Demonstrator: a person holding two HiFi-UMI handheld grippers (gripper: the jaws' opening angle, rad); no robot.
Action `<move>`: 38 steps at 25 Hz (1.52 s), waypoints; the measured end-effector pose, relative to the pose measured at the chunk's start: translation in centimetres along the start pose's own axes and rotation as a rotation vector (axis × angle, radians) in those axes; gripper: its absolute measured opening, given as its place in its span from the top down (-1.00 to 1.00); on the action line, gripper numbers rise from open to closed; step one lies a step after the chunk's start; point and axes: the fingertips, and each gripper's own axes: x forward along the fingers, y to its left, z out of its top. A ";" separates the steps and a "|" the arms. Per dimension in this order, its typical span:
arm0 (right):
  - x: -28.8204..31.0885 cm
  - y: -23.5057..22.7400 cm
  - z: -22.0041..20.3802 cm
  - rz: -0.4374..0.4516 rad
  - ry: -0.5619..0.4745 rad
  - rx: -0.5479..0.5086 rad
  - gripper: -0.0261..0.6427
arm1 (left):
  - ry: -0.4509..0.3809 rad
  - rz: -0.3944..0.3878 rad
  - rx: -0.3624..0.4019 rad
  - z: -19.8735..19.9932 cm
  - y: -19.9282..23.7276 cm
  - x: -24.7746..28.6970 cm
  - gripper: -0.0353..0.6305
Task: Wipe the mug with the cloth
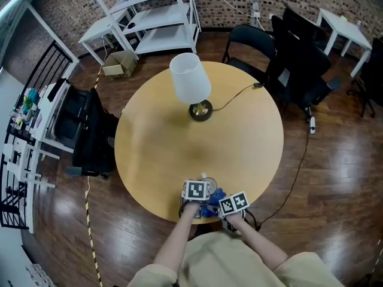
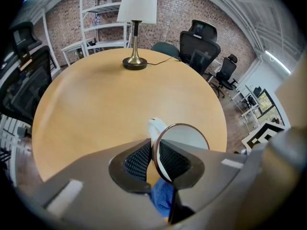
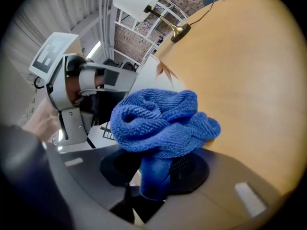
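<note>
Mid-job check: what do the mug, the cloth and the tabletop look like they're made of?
The mug looks like glazed ceramic, possibly enamel: it has a smooth, glossy white wall and a thin dark rim. The cloth looks like blue terry or microfibre, with a matte, looped, ribbed pile. The tabletop is light wood or wood-look laminate with a satin sheen; I can't tell which.

Left tool (image 1: 197,191) and right tool (image 1: 232,204) flank a blue cloth (image 1: 213,196) at the table (image 1: 179,148) edge
</note>
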 end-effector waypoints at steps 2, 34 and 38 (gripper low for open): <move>0.3 0.2 0.0 0.003 0.002 0.005 0.53 | 0.002 -0.002 -0.015 0.0 -0.1 0.0 0.77; -9.3 -0.8 0.9 -0.007 -0.281 0.023 0.55 | 0.236 -0.381 1.010 3.4 -4.4 -0.2 0.28; -8.0 -1.1 2.5 -0.015 -0.282 0.017 0.55 | 0.324 -0.387 1.201 2.0 -5.2 1.3 0.67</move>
